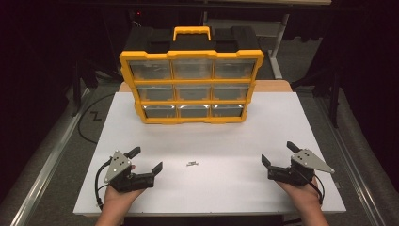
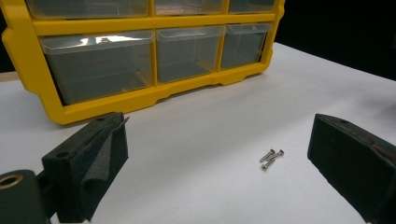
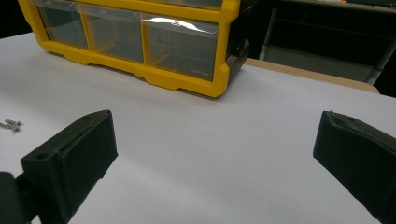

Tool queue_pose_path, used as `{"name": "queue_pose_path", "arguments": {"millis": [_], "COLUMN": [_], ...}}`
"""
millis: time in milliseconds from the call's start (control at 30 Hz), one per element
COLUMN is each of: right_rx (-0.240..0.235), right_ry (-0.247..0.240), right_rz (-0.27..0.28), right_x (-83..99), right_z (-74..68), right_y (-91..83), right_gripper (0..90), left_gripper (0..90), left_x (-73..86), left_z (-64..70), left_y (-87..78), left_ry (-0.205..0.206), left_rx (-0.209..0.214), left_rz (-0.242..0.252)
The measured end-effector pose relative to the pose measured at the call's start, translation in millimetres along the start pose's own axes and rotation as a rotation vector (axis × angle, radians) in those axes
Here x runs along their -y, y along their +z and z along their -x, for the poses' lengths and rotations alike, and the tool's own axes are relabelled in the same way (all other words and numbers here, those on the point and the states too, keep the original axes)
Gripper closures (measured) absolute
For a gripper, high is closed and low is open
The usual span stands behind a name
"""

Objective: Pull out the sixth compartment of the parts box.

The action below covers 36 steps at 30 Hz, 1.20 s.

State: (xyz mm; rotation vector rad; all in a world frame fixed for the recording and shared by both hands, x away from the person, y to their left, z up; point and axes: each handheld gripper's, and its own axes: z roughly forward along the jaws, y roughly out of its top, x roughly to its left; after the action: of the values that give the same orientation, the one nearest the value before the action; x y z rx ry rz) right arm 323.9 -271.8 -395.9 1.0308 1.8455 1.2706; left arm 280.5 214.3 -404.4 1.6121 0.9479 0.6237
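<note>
A few small silver screws (image 1: 191,164) lie loose in a tight cluster on the white table (image 1: 235,141), toward its near edge and a little left of the midline, touching or nearly touching one another. The left gripper (image 1: 147,160) rests near the table's near-left corner, held in the person's left hand (image 1: 115,197), its jaws spread wide with nothing between them; in the left gripper view the screws (image 2: 271,158) sit on the bare surface between the two black jaws, closer to the right one. The right gripper (image 1: 278,153) sits near the near-right corner, jaws likewise wide apart and empty, well apart from the screws. A yellow organizer case (image 1: 190,84) with clear drawers stands upright along the far edge, its black carry handle side on top.
</note>
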Motion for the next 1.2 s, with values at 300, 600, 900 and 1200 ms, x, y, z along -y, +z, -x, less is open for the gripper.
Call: {"name": "queue_pose_path", "arguments": {"millis": [300, 600, 900, 1200], "right_rx": [0.013, 0.025, 0.040, 0.047], "right_ry": [-0.026, -0.096, -0.165, -0.198], "right_rz": [-0.010, -0.016, -0.033, -0.040], "right_x": [-3.0, -8.0, -24.4, -39.5], "right_z": [-3.1, -8.0, -16.7, -19.3], "right_y": [4.8, 14.8, 29.0, 41.4], "right_gripper": [0.9, 0.9, 0.9, 0.9], "left_gripper": [6.0, 6.0, 3.5, 2.1], "left_x": [-0.3, -0.8, -0.9, -2.2], "left_z": [-1.6, -2.7, -3.2, -2.4], "left_y": [1.3, 1.1, 3.1, 1.4], "left_ry": [0.005, 0.012, 0.011, 0.027], "left_rx": [0.013, 0.019, 0.014, 0.028], "left_rz": [-0.005, -0.005, -0.017, -0.015]}}
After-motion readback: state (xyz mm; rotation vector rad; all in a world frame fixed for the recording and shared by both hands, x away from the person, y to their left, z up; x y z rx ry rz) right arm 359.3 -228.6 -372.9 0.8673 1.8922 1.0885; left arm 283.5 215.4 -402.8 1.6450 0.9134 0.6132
